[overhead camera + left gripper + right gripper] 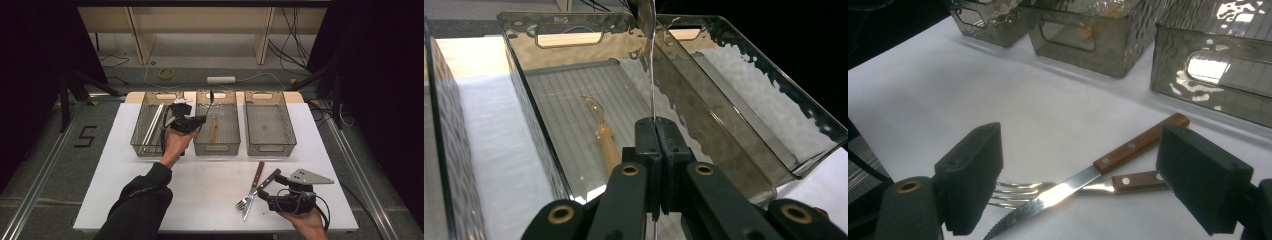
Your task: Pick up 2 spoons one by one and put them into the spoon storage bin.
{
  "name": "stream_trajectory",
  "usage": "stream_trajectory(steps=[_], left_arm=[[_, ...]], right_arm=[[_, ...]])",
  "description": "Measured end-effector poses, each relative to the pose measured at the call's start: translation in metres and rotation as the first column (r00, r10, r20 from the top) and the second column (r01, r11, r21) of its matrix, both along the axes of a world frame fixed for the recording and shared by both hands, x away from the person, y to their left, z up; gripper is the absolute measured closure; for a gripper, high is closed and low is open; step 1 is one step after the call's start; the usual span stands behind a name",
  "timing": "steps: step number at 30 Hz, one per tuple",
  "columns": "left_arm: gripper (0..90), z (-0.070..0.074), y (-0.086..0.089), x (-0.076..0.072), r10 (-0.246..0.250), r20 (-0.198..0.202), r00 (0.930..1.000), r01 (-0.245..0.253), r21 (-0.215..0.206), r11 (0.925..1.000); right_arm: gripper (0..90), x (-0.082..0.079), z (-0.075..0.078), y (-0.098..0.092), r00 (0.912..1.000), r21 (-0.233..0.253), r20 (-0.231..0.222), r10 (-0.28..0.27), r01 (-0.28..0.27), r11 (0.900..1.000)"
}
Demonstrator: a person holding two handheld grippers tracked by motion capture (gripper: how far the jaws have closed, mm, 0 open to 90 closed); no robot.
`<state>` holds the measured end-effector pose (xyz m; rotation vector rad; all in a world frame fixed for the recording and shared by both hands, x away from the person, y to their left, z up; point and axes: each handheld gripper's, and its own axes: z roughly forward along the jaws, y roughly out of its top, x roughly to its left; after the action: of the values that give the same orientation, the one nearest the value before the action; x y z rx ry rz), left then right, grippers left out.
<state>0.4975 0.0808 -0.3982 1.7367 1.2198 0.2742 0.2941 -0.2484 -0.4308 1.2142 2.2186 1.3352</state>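
My left gripper point(655, 150) clamps a spoon point(650, 60) upright over the middle bin point(574, 30). My right gripper point(1078, 185) gapes wide around the crossed knife point(1083, 180) and fork point(1128, 182).

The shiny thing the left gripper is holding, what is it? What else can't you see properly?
- Shiny utensil: the left gripper view's top edge cuts off its head; in the high view it is too small to name.
- Knife tip: cut off by the right gripper view's bottom edge.
- Fork middle: hidden under the knife.

brown-handled knife point(1083, 177), white table point(210, 190)
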Motion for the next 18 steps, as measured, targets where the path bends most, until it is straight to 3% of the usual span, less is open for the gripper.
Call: stream_trajectory(steps=[10, 18], left_arm=[[88.5, -0.008, -0.007, 0.011, 0.017, -0.015, 0.9997, -0.017, 0.005, 0.9998], [88.3, -0.014, -0.011, 0.018, 0.035, -0.028, 0.999, -0.034, 0.034, 0.9988]], right_arm=[[20.0, 0.0, 0.0, 0.002, 0.9999, -0.008, -0.002, 0.011, -0.011, 1.0], [20.4, 0.0, 0.0, 0.001, 0.9999, -0.001, 0.003, 0.014, -0.014, 1.0]])
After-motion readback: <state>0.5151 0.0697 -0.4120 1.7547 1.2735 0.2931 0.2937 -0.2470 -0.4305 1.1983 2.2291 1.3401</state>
